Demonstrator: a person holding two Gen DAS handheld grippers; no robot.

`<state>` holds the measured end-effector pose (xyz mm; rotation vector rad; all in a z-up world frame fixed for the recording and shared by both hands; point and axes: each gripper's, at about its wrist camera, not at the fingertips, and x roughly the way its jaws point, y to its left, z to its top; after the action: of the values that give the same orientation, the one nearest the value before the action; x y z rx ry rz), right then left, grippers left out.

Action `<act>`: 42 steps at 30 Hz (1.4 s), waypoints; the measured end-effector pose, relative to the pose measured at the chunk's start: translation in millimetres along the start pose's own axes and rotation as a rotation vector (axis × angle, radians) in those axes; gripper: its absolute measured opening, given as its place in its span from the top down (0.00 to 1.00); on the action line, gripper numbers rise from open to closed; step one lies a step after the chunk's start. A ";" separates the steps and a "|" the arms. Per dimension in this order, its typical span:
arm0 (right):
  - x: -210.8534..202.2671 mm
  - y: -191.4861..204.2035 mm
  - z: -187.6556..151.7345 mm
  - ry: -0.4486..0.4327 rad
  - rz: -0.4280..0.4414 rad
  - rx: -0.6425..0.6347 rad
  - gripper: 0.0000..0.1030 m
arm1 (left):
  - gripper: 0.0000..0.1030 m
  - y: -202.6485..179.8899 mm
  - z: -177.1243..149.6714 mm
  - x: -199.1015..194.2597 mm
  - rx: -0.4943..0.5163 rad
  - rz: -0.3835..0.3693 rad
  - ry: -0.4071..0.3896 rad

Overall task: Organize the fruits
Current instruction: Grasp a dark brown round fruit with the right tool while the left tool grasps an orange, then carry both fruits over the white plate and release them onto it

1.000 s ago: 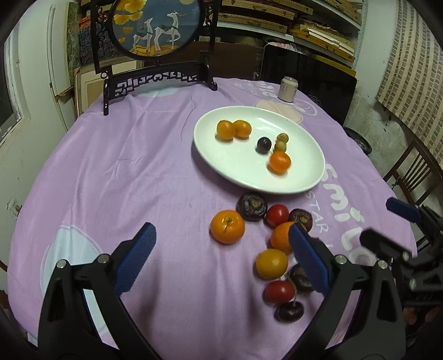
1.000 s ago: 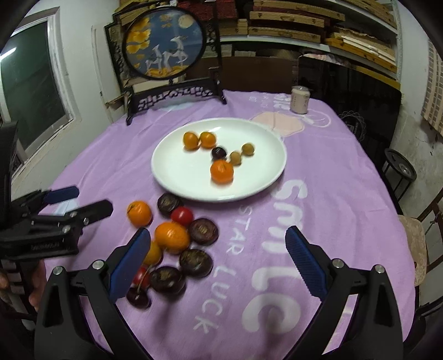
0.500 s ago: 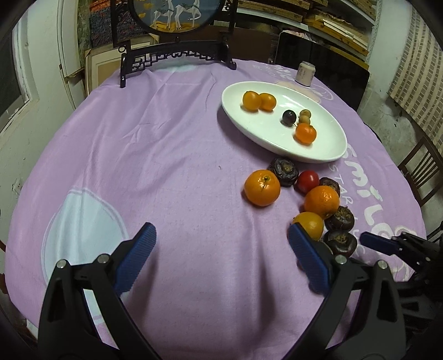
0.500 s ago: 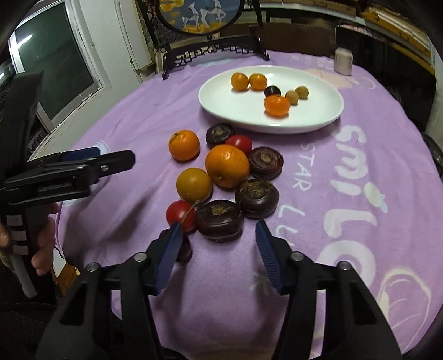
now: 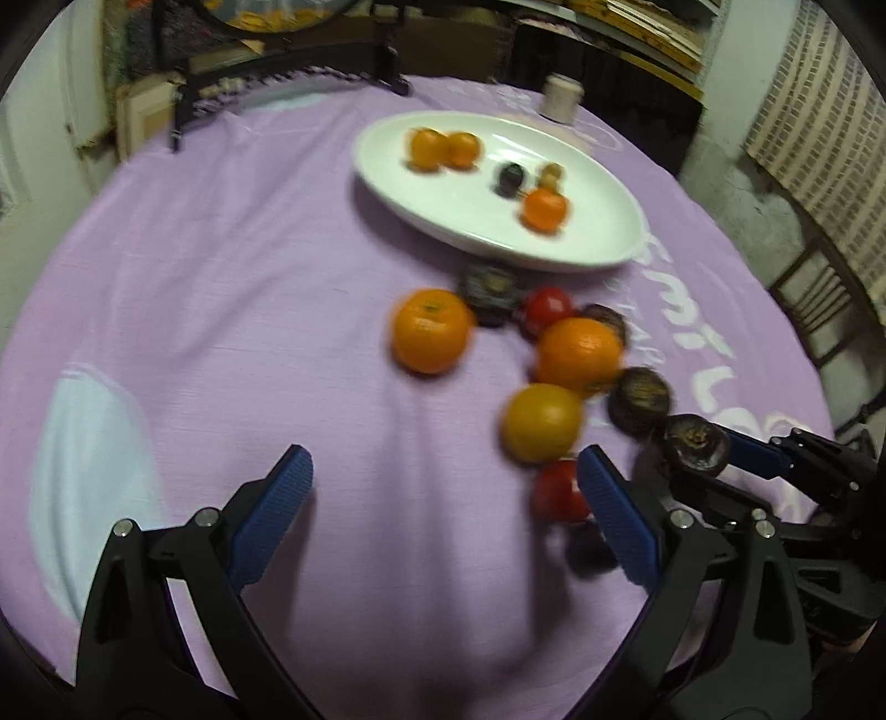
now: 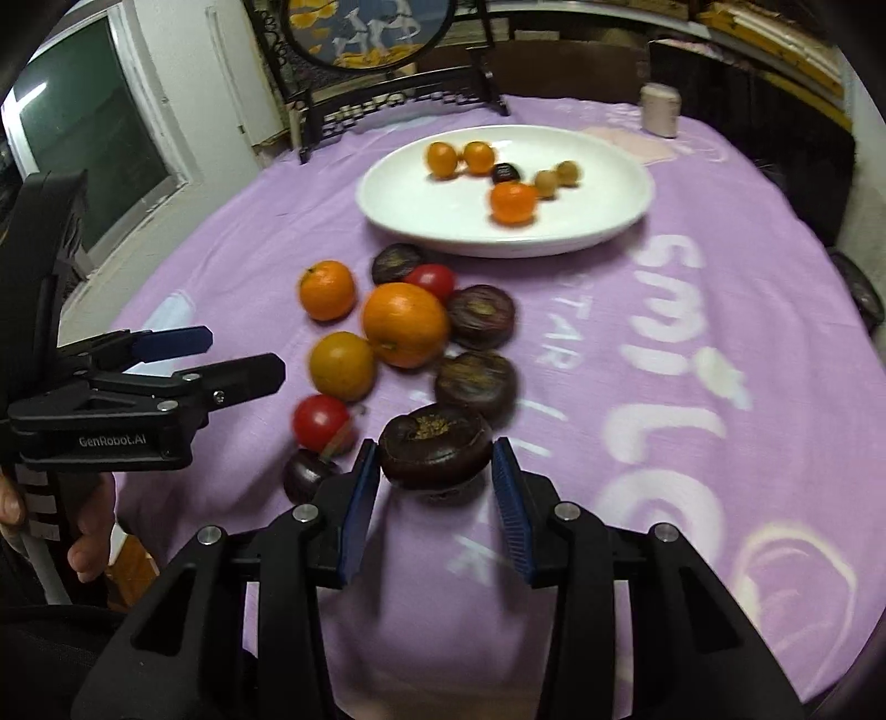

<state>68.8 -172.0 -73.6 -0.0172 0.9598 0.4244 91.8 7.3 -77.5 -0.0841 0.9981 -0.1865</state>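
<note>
My right gripper (image 6: 437,476) is shut on a dark purple-brown round fruit (image 6: 434,446), held just above the purple cloth; it also shows in the left wrist view (image 5: 695,443). My left gripper (image 5: 443,487) is open and empty above the cloth, left of the fruit pile; it also shows in the right wrist view (image 6: 238,360). Loose oranges (image 6: 404,324), red tomatoes (image 6: 321,423) and dark fruits (image 6: 476,382) lie in a cluster in front of a white plate (image 6: 410,213) that holds several small fruits.
A black framed round screen (image 6: 376,33) stands at the table's far edge. A small beige jar (image 6: 659,108) stands behind the plate. A chair (image 5: 819,310) is beside the table on the right.
My right gripper has closed on the dark fruit and lifted it slightly off the cloth. The left gripper has shifted a little closer to the fruit pile.
</note>
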 end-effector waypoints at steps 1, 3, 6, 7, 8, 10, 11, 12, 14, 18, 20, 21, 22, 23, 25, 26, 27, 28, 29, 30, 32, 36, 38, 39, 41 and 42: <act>-1.2 -4.6 -1.9 -0.001 -0.006 0.009 0.59 | 0.06 -5.4 0.9 3.3 0.005 -0.013 0.008; -2.8 -10.3 -3.7 -0.004 -0.001 0.021 0.59 | 0.10 -15.2 2.9 9.8 0.021 -0.015 0.014; -4.0 -13.5 -4.1 -0.011 0.006 0.024 0.59 | 0.27 -27.3 5.8 22.9 0.046 -0.014 0.044; -4.3 -14.1 -4.3 -0.013 0.010 0.025 0.59 | 0.42 -30.4 6.4 27.9 0.051 -0.020 0.057; -4.0 -14.2 -3.8 -0.014 0.013 0.026 0.59 | 0.47 -32.2 6.9 31.5 0.052 -0.033 0.066; -4.1 -14.4 -4.1 -0.014 0.018 0.029 0.59 | 0.58 -35.0 8.7 34.2 0.054 -0.031 0.052; -3.7 -14.5 -4.3 -0.014 0.023 0.030 0.59 | 0.65 -35.7 9.7 35.2 0.052 -0.041 0.048; -4.1 -14.3 -4.3 -0.014 0.025 0.030 0.59 | 0.65 -34.9 9.9 35.0 0.047 -0.040 0.047; -4.7 -12.6 -3.0 -0.020 0.028 0.027 0.59 | 0.65 -34.1 9.3 32.8 0.041 -0.058 0.042; -5.8 -12.2 -1.5 -0.027 0.033 0.030 0.59 | 0.65 -36.8 7.8 18.1 0.056 -0.059 0.002; -5.6 -11.6 -0.3 -0.030 0.036 0.029 0.59 | 0.65 -36.3 8.4 11.0 0.056 -0.059 -0.010; -5.4 -11.2 1.0 -0.030 0.036 0.028 0.59 | 0.65 -36.2 9.1 7.4 0.057 -0.059 -0.014; -5.6 -11.4 1.9 -0.031 0.037 0.027 0.59 | 0.65 -35.5 9.8 4.7 0.057 -0.061 -0.017; -5.8 -11.2 3.7 -0.032 0.036 0.025 0.59 | 0.65 -35.0 10.8 2.0 0.058 -0.063 -0.019; -5.8 -11.5 9.6 -0.034 0.034 0.023 0.59 | 0.65 -34.6 16.0 -3.6 0.063 -0.067 -0.025; -6.2 -12.0 13.0 -0.037 0.035 0.023 0.59 | 0.65 -33.7 20.3 -5.7 0.064 -0.068 -0.026; -7.5 -12.5 18.4 -0.046 0.038 0.022 0.59 | 0.65 -32.5 26.4 -7.3 0.064 -0.069 -0.026; -8.4 -13.8 25.0 -0.057 0.039 0.020 0.59 | 0.65 -30.6 36.2 -9.7 0.061 -0.073 -0.029; -8.8 -14.8 29.5 -0.063 0.038 0.019 0.59 | 0.65 -29.1 44.0 -11.2 0.061 -0.075 -0.034; -9.5 -16.7 38.3 -0.074 0.035 0.014 0.59 | 0.65 -27.7 55.9 -12.3 0.063 -0.067 -0.045; -10.4 -20.8 56.0 -0.097 0.022 0.000 0.59 | 0.65 -26.3 85.2 -13.4 0.075 -0.037 -0.070; -2.3 -32.1 109.5 -0.163 -0.029 -0.056 0.59 | 0.65 -26.4 145.9 -4.8 0.065 -0.043 -0.100; 5.8 -37.6 130.5 -0.184 -0.048 -0.082 0.59 | 0.65 -30.3 179.8 10.9 0.060 -0.042 -0.101; 14.1 -42.4 144.3 -0.187 -0.046 -0.089 0.59 | 0.65 -33.0 197.4 23.5 0.056 -0.037 -0.096; 35.1 -54.2 167.5 -0.164 -0.054 -0.084 0.59 | 0.65 -39.3 220.4 48.6 0.054 -0.023 -0.081; 41.3 -60.0 173.7 -0.155 -0.057 -0.079 0.59 | 0.65 -40.7 226.5 57.3 0.050 -0.023 -0.070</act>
<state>248.1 -178.2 -16.0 -0.0823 0.7883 0.4048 307.8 -47.1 3.8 -0.0558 0.9227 -0.2279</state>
